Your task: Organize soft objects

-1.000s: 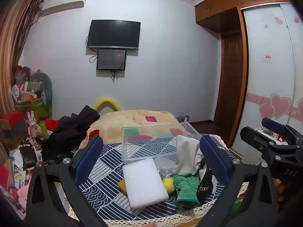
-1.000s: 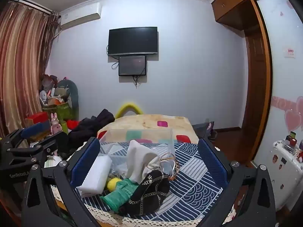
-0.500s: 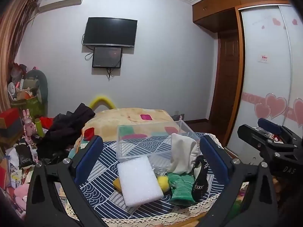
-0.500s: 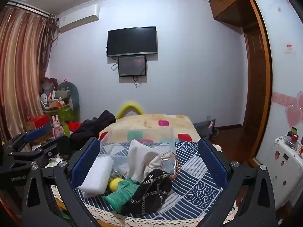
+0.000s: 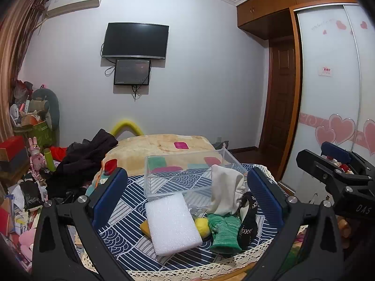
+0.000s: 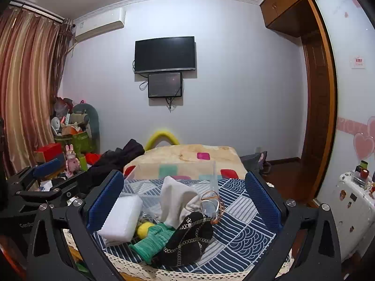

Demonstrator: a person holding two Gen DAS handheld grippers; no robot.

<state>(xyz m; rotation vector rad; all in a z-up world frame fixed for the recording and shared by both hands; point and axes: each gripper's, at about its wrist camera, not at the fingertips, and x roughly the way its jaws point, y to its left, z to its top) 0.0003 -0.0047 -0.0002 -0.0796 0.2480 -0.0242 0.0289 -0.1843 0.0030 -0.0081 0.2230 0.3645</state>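
A clear plastic box (image 5: 187, 175) stands on a table with a blue patterned cloth (image 5: 121, 231). In front of it lie a white foam block (image 5: 172, 224), a yellow ball (image 5: 202, 226), a green sock (image 5: 223, 231), a black patterned sock (image 5: 248, 222) and a white cloth (image 5: 226, 192). They also show in the right wrist view: the foam block (image 6: 121, 220), green sock (image 6: 154, 238), black sock (image 6: 187, 238), white cloth (image 6: 178, 201). My left gripper (image 5: 187, 196) and right gripper (image 6: 184, 199) are open, empty, held back from the pile.
A bed with a beige blanket (image 5: 164, 145) and dark clothes (image 5: 86, 157) lies behind the table. Clutter (image 5: 23, 164) fills the left floor. A wardrobe (image 5: 332, 93) stands at right. The right gripper shows in the left wrist view (image 5: 337, 173).
Both cameras have tilted up and drawn back slightly; the pile sits a little lower in view. Nothing on the table has moved.
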